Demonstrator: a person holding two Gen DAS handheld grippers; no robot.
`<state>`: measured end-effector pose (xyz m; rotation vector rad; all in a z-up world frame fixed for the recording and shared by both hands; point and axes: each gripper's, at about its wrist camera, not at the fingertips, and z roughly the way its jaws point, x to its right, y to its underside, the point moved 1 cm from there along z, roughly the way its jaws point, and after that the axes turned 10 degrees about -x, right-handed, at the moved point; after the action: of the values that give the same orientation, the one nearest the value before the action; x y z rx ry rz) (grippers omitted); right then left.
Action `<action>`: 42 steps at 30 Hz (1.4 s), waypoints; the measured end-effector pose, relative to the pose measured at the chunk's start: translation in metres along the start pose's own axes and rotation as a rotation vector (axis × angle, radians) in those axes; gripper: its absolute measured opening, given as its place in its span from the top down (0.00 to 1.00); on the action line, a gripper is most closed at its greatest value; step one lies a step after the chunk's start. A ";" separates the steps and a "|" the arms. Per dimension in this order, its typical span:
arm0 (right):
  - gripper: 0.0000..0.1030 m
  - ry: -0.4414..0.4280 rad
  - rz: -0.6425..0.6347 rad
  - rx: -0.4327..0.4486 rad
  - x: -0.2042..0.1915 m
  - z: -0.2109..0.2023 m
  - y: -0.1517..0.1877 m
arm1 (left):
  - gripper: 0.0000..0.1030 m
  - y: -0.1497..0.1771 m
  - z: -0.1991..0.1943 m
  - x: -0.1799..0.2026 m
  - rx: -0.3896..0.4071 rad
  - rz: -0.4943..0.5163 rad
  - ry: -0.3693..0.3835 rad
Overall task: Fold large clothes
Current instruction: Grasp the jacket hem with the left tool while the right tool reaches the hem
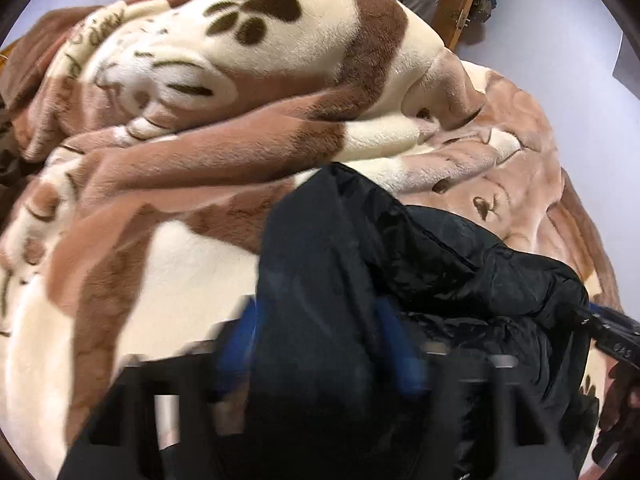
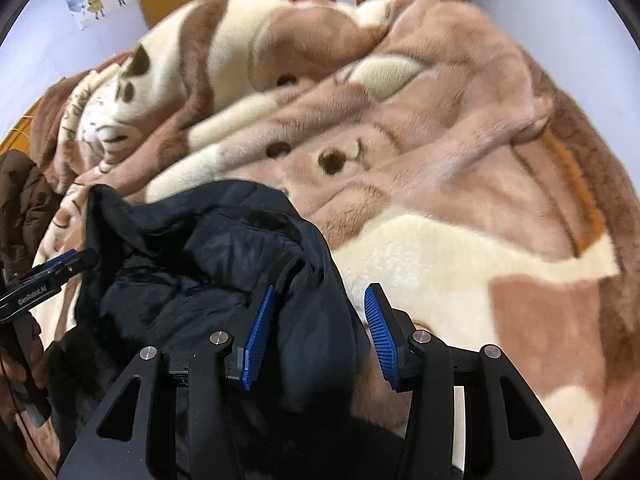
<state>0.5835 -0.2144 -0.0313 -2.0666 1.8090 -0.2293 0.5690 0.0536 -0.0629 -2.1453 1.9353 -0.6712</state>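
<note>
One black padded jacket (image 2: 224,264) is shown bunched on one plush brown-and-cream blanket (image 2: 440,184) covering the bed. A fold of it is pinched between the fingers of the left gripper (image 1: 316,336), which appear blurred. At the right gripper (image 2: 318,328), fabric is draped between the fingers, pressed against the left pad while a gap is seen at the right pad (image 2: 380,332); the jaws are held partly apart, so no firm grip is judged. The slick fabric could slip from that side, leaving the fold lopsided. Two grippers are counted. One brown garment (image 2: 24,200) is seen far left of the right fingers.
</note>
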 end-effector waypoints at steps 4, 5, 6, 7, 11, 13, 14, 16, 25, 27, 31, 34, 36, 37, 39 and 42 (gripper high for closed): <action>0.89 -0.025 -0.018 -0.007 -0.006 -0.002 0.004 | 0.96 0.014 -0.004 0.006 0.014 0.039 -0.013; 0.90 -0.035 -0.029 0.021 -0.008 -0.014 0.010 | 0.96 0.020 -0.015 0.004 0.040 0.040 -0.005; 0.91 -0.049 -0.026 0.045 -0.009 -0.025 0.014 | 0.96 0.022 -0.024 0.001 0.063 0.031 0.008; 0.91 -0.065 -0.024 0.070 -0.010 -0.037 0.020 | 0.96 0.029 -0.039 -0.002 0.091 0.020 0.022; 0.91 -0.102 -0.043 0.147 -0.020 -0.084 0.052 | 0.96 0.058 -0.096 -0.011 0.170 0.008 0.078; 0.91 -0.130 -0.047 0.180 -0.027 -0.110 0.079 | 0.96 0.077 -0.121 -0.014 0.198 0.007 0.105; 0.91 -0.140 -0.048 0.192 -0.029 -0.120 0.090 | 0.96 0.088 -0.131 -0.017 0.205 0.001 0.112; 0.91 -0.152 -0.056 0.208 -0.034 -0.135 0.116 | 0.96 0.108 -0.146 -0.021 0.210 -0.015 0.133; 0.91 -0.169 -0.051 0.090 -0.046 -0.129 0.218 | 0.92 0.208 -0.149 -0.044 0.099 -0.064 0.136; 0.89 -0.159 -0.045 0.055 -0.045 -0.124 0.234 | 0.91 0.227 -0.148 -0.047 0.067 -0.059 0.131; 0.80 -0.148 -0.039 0.026 -0.041 -0.129 0.263 | 0.91 0.261 -0.154 -0.057 0.016 -0.051 0.095; 0.70 -0.153 -0.031 0.052 -0.040 -0.144 0.271 | 0.91 0.280 -0.168 -0.065 0.015 -0.052 0.093; 0.67 -0.152 -0.033 0.079 -0.042 -0.153 0.268 | 0.91 0.286 -0.181 -0.067 0.036 -0.050 0.092; 0.67 -0.151 -0.035 0.094 -0.044 -0.157 0.264 | 0.91 0.285 -0.186 -0.066 0.050 -0.049 0.092; 0.67 -0.150 -0.047 0.119 -0.053 -0.161 0.256 | 0.87 0.276 -0.195 -0.061 0.080 -0.045 0.112; 0.67 -0.145 -0.068 0.130 -0.067 -0.151 0.244 | 0.68 0.259 -0.196 -0.041 0.120 -0.012 0.148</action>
<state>0.2942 -0.1990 0.0209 -2.0017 1.5982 -0.2048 0.2484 0.0901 -0.0066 -2.0900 1.9006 -0.9479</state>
